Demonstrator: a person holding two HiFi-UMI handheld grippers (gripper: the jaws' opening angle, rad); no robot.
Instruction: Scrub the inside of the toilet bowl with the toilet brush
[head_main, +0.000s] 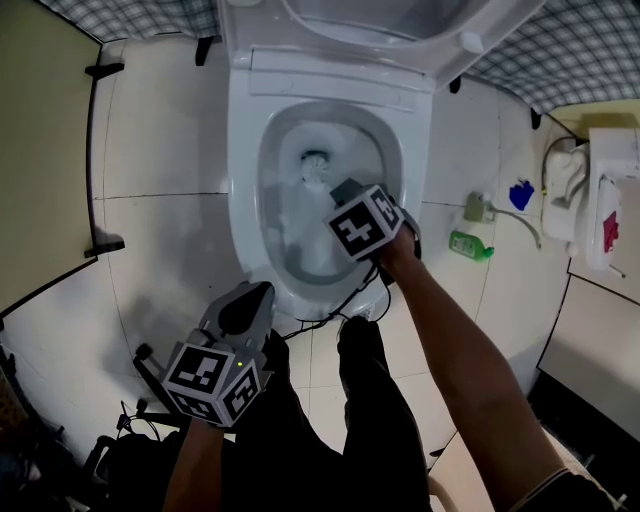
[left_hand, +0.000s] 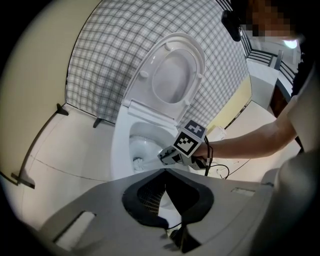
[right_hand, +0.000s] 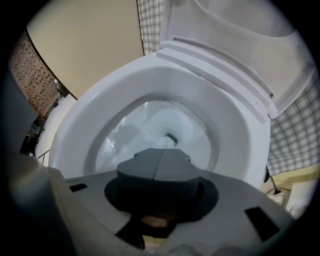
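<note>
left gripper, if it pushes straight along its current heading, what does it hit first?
Most likely the front rim of the toilet bowl, just ahead of the left gripper and its open jaws. The right gripper sits farther on, over the bowl.

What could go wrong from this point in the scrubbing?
1. The right gripper holds the toilet brush down inside the toilet bowl. A hard stroke might flick water onto the person's trousers, which stand close to the front rim.
2. The black cable hanging from that gripper runs near the rim and might snag there or dip in.
</note>
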